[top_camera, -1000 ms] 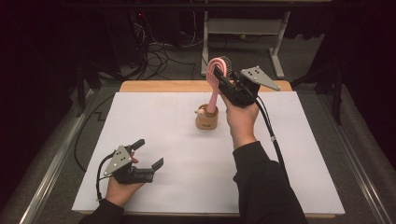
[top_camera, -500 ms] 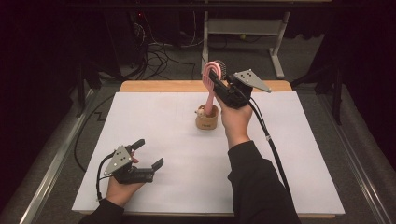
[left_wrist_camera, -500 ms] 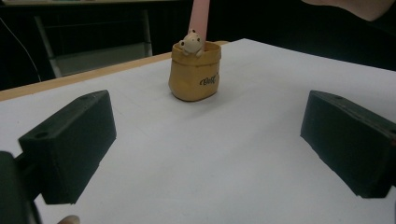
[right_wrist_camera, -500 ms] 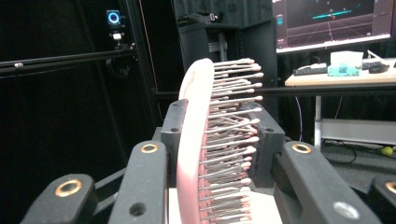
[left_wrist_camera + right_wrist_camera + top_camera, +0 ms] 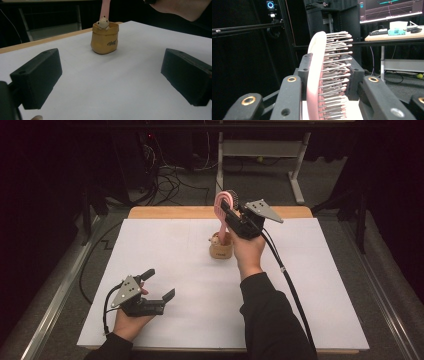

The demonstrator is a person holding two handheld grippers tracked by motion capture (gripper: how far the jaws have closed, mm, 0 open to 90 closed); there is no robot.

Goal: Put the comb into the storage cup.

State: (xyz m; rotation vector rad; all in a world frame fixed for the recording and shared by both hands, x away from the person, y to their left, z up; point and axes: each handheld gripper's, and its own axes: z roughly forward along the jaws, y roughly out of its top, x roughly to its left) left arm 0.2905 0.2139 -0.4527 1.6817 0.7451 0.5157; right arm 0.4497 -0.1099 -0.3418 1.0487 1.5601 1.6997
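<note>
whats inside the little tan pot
A small bear figure peeks over the rim of the tan pot, and the pink hairbrush handle goes down into it. The pot's walls hide the handle's end and the bottom.

Pink hairbrush (image 5: 223, 201), tan holder (image 5: 220, 251), white table (image 5: 320, 285).

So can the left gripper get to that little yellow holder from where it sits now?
Probably yes. The left gripper is open and faces the yellow holder across bare white tabletop. But the right gripper holds the pink hairbrush just above the holder, so access from above looks crowded.
</note>
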